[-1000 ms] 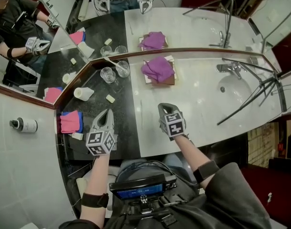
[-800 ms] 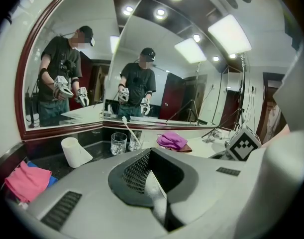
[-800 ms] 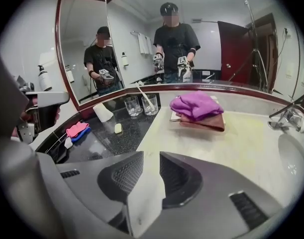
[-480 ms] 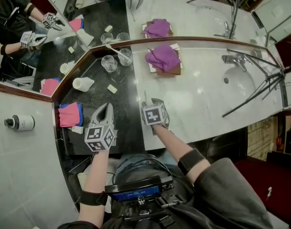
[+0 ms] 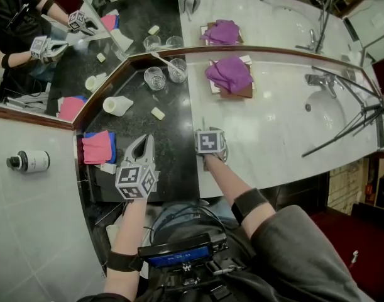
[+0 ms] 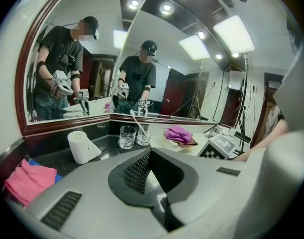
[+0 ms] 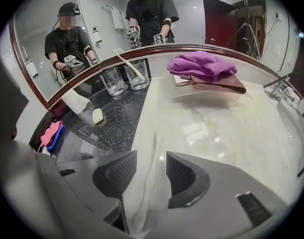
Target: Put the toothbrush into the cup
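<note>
Two clear glass cups stand by the mirror on the black counter: an empty one (image 5: 155,78) and one (image 5: 177,71) with a white toothbrush (image 5: 161,60) leaning in it. A second pale toothbrush (image 7: 144,193) lies on the counter where black stone meets white marble. My right gripper (image 5: 210,145) points steeply down over it. Its jaws have just been opening and stand open (image 7: 151,163) with the handle between them, pads not pressing. My left gripper (image 5: 141,145) is shut and empty (image 6: 149,156), low over the black stone, well short of the cups.
A purple cloth (image 5: 229,74) lies on a brown tray behind the right gripper. A tipped white paper cup (image 5: 117,106), a soap bar (image 5: 158,113) and a pink cloth (image 5: 96,146) sit on the black part. Sink (image 5: 323,109), faucet (image 5: 317,80) and tripod legs (image 5: 342,128) are at right.
The right gripper has swung left and down to the seam of the counter, tipped steeply, and its jaws have opened. The left gripper has sunk slightly.
</note>
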Motion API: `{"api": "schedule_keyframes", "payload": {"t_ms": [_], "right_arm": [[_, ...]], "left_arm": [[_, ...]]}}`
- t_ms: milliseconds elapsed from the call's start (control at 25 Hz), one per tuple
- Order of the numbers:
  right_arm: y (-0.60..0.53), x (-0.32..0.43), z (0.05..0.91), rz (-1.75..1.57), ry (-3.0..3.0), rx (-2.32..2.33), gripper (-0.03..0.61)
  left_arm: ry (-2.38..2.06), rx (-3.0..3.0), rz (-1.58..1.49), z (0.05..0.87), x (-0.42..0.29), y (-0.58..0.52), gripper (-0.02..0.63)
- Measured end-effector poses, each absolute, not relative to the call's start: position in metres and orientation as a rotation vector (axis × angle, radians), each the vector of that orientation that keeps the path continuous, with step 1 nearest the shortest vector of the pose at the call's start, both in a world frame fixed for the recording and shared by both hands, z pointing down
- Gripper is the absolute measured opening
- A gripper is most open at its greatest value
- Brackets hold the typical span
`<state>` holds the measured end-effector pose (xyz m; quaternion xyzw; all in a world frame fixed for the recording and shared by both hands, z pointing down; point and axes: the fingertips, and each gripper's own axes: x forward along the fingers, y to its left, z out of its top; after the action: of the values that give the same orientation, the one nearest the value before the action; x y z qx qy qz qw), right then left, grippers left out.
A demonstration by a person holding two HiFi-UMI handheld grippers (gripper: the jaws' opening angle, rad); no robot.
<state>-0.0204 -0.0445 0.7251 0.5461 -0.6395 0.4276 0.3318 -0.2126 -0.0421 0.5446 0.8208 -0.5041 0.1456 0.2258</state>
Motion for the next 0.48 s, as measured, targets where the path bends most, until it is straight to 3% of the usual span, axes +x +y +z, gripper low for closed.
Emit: {"api": "schedule_keyframes", "payload": {"t_ms": [120,160,240,480], "right_arm": [[-0.0504,-0.0105,0.7248,1.047,-1.639,1.439,0.133],[-0.0503,-0.0095,0.7263,1.033,-1.631,1.434,0.074],[-0.0494,-0.0106,0.7288,1.022,-1.632,1.414,0.043],[-0.0512,-0.0132,0.7257,1.006,-1.656,1.381,0.04]], "left_arm": [[-1.392,2.25,0.4,0.5491,-0.2181,-0.0428,0.0],[-1.394,2.247,0.398,0.5502,-0.2196,-0.0433,0.0],[-1.397,2.241,0.394,0.5517,-0.2211,-0.0447,0.0],[-1.405,2.227,0.382,0.5534,-0.2216,-0.0458,0.0]]}}
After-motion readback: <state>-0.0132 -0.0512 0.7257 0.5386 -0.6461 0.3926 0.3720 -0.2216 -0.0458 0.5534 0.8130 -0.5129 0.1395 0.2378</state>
